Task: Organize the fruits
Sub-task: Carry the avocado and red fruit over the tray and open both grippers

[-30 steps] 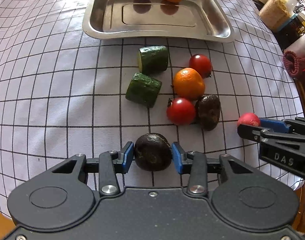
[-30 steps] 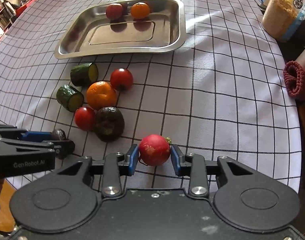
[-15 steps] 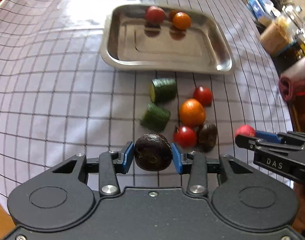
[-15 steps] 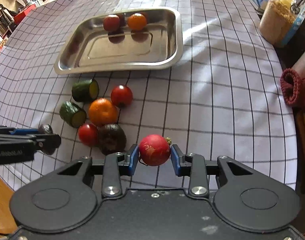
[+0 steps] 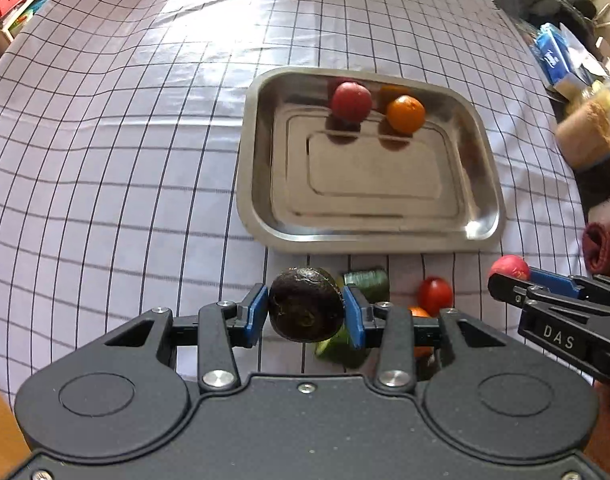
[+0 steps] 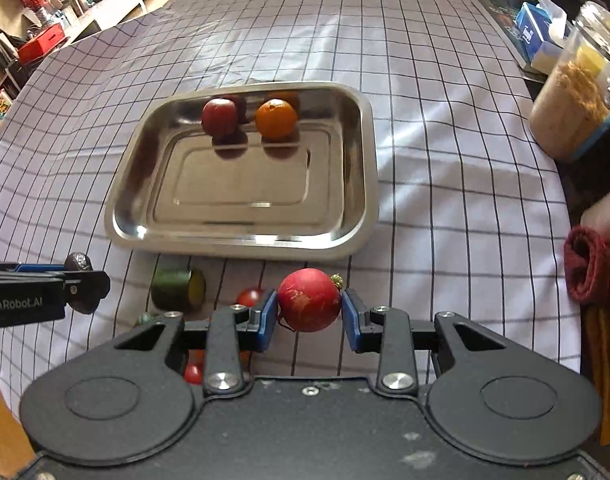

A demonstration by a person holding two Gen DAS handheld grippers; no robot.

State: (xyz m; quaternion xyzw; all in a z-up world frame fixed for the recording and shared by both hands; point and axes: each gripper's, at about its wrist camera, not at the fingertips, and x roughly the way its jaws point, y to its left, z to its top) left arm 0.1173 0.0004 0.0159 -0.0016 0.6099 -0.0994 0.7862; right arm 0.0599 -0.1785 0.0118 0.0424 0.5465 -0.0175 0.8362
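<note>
Two fruits, a dull red one (image 5: pixel 351 101) and an orange one (image 5: pixel 405 114), already lie in the shiny steel tray (image 5: pixel 481 184). The left gripper (image 5: pixel 305 312) clenches a dark wrinkled fruit (image 5: pixel 305 308) and the right gripper (image 6: pixel 309 306) a red round fruit (image 6: pixel 309 300), both short of the tray; cucumber chunks (image 6: pixel 179 290) and tomatoes (image 5: pixel 435 294) wait on the checked cloth (image 5: pixel 125 160)
</note>
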